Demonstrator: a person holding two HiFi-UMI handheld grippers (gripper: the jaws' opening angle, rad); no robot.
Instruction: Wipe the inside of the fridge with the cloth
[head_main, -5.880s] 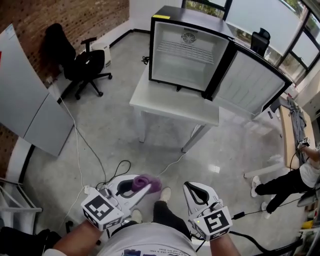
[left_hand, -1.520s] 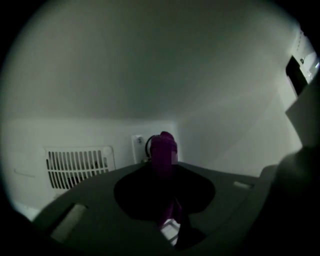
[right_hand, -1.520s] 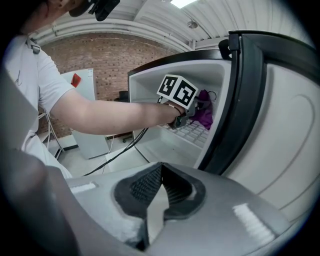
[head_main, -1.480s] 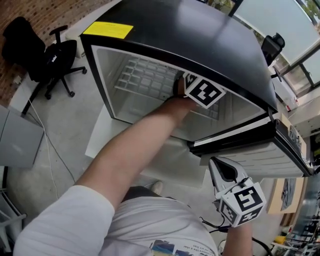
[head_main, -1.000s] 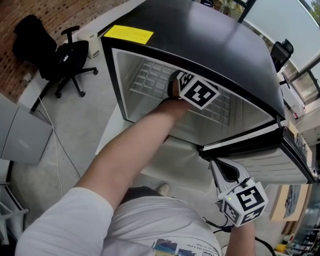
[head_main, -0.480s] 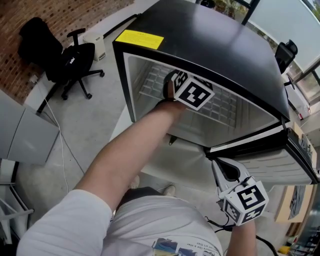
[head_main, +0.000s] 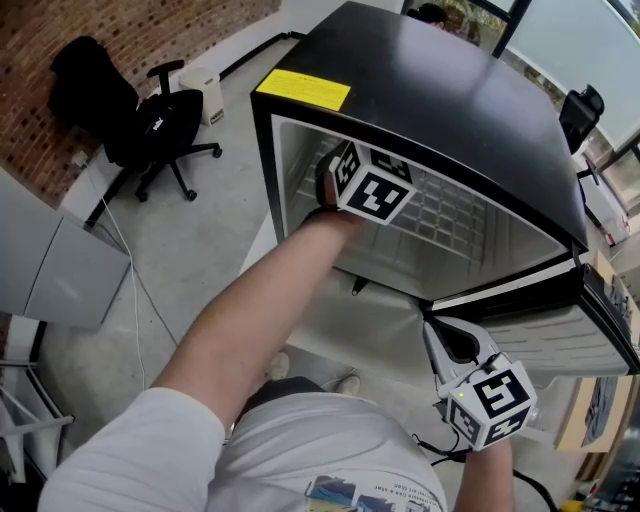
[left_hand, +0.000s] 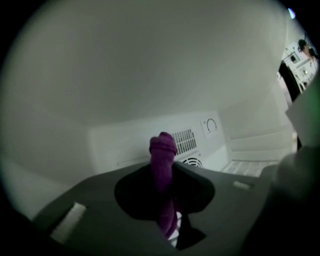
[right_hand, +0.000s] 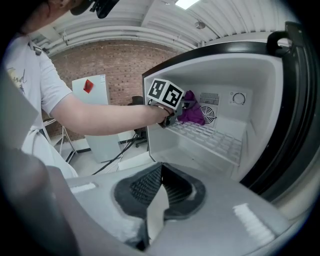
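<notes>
Purple cloth (left_hand: 162, 170) is clamped in the L gripper (head_main: 362, 188); fingers closed narrow on its lower half, bunched end sticking out past the tips. Cloth's long axis runs along the fingers, i.e. pointing into the fridge (head_main: 430, 90).

Position: L gripper is inside the cavity, above the wire shelf (head_main: 450, 215), toward the fridge's left side. R gripper view puts the cloth just in front of the fan vent (right_hand: 211, 116) on the back wall. L gripper view: vent and dial (left_hand: 211, 125) lie ahead and slightly right of the cloth tip; a big pale inner surface fills the upper left. Contact between cloth and any wall: can't tell.

R gripper (right_hand: 157, 210): fingers shut together, nothing btwn them. It hangs low outside the fridge, beside the open door (head_main: 560, 330), well apart from the cloth.

Judgement: L arm is the only one placed to wipe. Key relation = cloth tip leads the fingers, so a push fwd should meet the back wall cloth-first; a sideways sweep needs the wrist angled so cloth, not finger, rubs the wall. Risk: snagging the shelf wires.

Fridge sits on a white counter (head_main: 350, 320).
</notes>
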